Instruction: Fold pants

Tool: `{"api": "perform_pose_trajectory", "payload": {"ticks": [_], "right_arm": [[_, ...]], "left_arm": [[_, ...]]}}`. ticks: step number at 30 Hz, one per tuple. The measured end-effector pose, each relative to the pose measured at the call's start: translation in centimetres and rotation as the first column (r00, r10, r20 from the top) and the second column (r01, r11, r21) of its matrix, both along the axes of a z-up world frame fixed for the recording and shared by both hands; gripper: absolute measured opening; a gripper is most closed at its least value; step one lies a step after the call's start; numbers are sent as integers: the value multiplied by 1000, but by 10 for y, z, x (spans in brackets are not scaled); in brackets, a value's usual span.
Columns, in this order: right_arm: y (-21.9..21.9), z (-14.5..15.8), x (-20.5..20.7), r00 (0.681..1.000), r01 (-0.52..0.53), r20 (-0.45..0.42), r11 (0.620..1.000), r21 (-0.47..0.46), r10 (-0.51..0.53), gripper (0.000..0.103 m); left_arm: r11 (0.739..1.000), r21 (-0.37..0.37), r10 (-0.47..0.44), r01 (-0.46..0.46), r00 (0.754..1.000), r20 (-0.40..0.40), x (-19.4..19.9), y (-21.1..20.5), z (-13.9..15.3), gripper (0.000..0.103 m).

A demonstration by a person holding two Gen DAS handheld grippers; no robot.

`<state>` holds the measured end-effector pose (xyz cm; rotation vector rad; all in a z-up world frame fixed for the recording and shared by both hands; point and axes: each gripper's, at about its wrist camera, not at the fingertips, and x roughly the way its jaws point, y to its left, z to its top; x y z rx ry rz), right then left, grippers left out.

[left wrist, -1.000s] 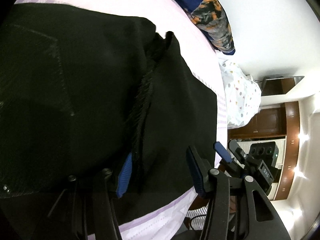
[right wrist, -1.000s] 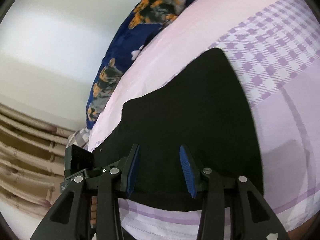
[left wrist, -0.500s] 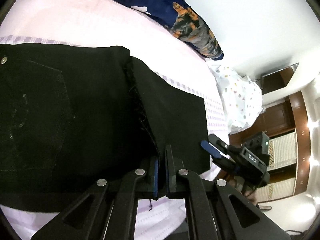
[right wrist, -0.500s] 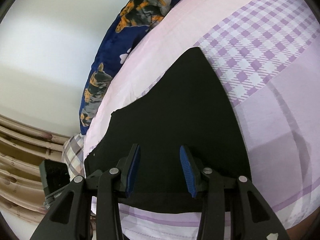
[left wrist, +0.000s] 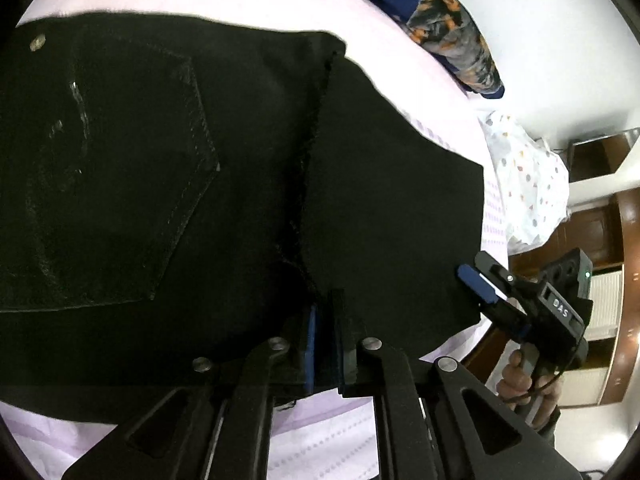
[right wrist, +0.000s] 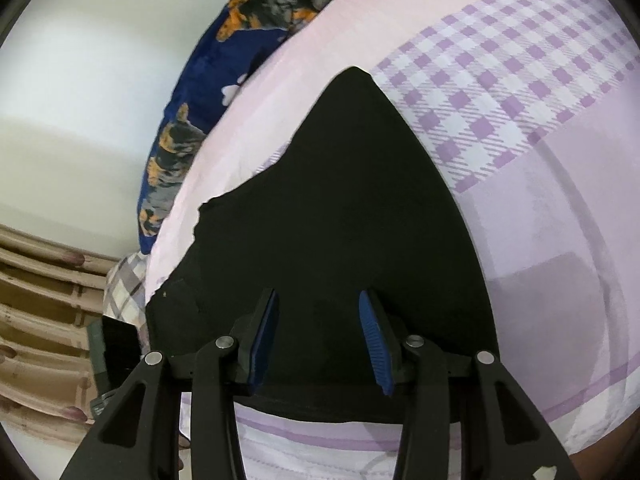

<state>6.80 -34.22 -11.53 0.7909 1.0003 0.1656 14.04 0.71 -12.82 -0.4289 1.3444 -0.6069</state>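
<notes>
- Your left gripper [left wrist: 323,312] has its blue-padded jaws drawn almost together at the near edge of the black denim pants [left wrist: 168,184]. They look pinched on the frayed hem edge [left wrist: 316,148] of the folded-over layer, though the dark cloth hides the exact bite.
- Your right gripper [right wrist: 318,334] hangs with its jaws wide apart over the near edge of the same pants [right wrist: 344,216], holding nothing. Whether its pads touch the fabric cannot be told.
- The pants lie flat on the pink-and-lilac checked bedsheet [right wrist: 500,92], close to the bed's near edge. The stitched back pocket [left wrist: 132,184] faces up on the left part, and a plainer panel runs toward the right, ending in a straight edge short of the bed's right side.
- By the look of it, you are mid-fold: one layer already lies over the seat, and you are taking hold for another fold.
- The next move likely calls for your right gripper to clamp onto the near edge, so both corners lift together and the layer carries over without skewing.
- Farther off, the navy dog-print pillow [left wrist: 452,36] sits along the bed's far edge, and a white spotted cloth [left wrist: 524,176] is bunched beyond the right side.
</notes>
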Motion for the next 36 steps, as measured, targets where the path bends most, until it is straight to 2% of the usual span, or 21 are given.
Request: {"api": "perform_pose_trajectory", "payload": {"ticks": [2,4,6,10,14,18,23,26,30,36], "right_arm": [[1,4,0,1000,-14,4,1000,-14,14,42],[3,11,3,999,-20,24,998,-51,21,42],[5,22,11,998,-31,59,990,-135,39,41],[2,34,33,993,-14,110,974,-228,40,41],[-6,39,60,991,6,127,963,-271,30,41],[-13,39,78,991,18,134,954,-300,24,40],[-20,28,93,994,17,107,946,-325,19,35],[-21,26,91,993,15,115,947,-320,24,33],[-21,27,79,994,7,107,949,-316,29,33],[-4,19,34,995,-44,68,929,-368,74,35]], "left_arm": [[1000,20,5,-5,1000,24,-2,2,7,13],[1000,18,24,-25,996,90,-5,8,20,16],[998,30,44,-50,985,169,-6,12,34,17],[998,45,22,-38,948,318,0,-1,58,18],[999,42,-18,3,927,374,20,-29,60,18],[998,49,-44,29,932,360,45,-50,47,18],[996,84,-2,-21,963,269,81,-50,15,18],[998,38,31,-42,969,244,85,-45,9,18],[997,80,2,-25,961,275,77,-48,14,18],[993,114,-56,23,954,295,32,-29,20,20]]}}
